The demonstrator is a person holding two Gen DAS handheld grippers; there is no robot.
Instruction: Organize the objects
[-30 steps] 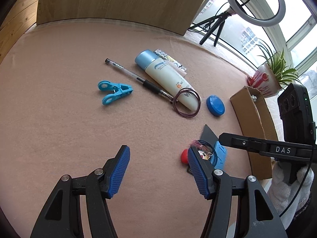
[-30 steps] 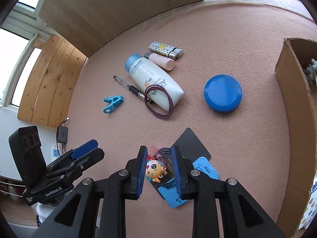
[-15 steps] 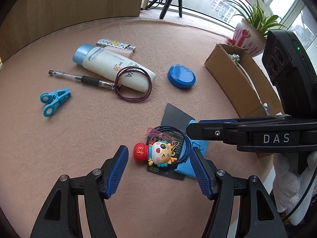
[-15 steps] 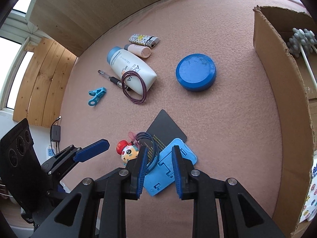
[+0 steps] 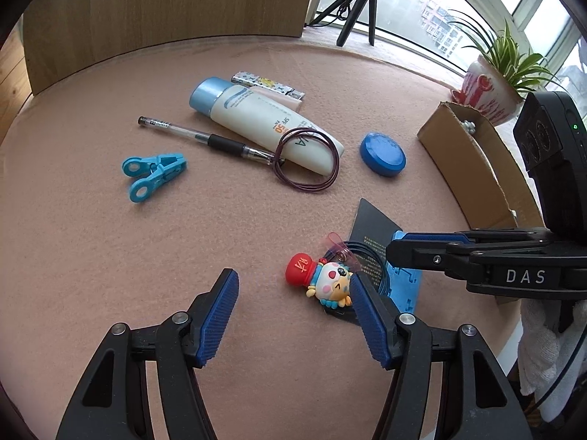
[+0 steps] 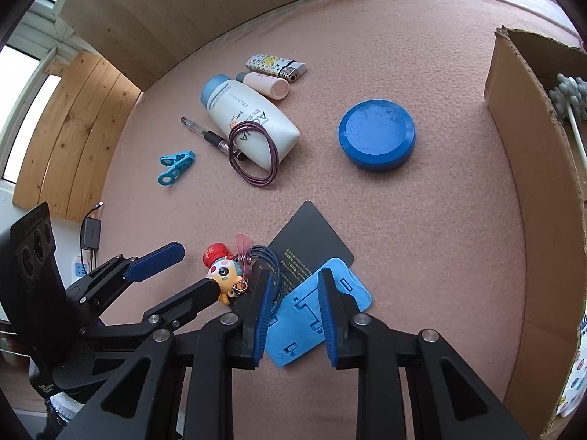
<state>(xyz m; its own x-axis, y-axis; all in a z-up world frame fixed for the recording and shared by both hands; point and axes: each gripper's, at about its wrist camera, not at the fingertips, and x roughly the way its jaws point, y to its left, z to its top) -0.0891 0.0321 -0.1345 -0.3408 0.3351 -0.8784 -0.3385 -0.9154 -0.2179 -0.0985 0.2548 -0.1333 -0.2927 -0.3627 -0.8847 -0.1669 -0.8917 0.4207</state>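
A cartoon toy keychain [image 5: 323, 280] with a red hat lies on the pink felt, on top of a coil of blue cord and a black card [image 5: 370, 225]. My left gripper [image 5: 293, 286] stands open around it, the toy close against the inner side of the right-hand finger. A light blue card holder [image 6: 304, 315] lies beside the toy. My right gripper [image 6: 293, 289] hovers over that holder, its jaws narrowly apart with nothing pressed between them. The left gripper [image 6: 198, 267] shows in the right wrist view, one fingertip beside the toy [image 6: 223, 273].
Farther back lie a sunscreen tube [image 5: 264, 124], a purple wire ring [image 5: 306, 159], a pen [image 5: 205, 139], a blue clip [image 5: 152, 174], a lighter [image 5: 268, 82] and a blue round lid [image 5: 383, 154]. An open cardboard box [image 5: 469, 157] stands at the right, with a potted plant [image 5: 484, 88] behind it.
My left gripper has swung in to the toy, which now sits between its fingers. The right gripper has shifted from above the toy to above the blue card holder.
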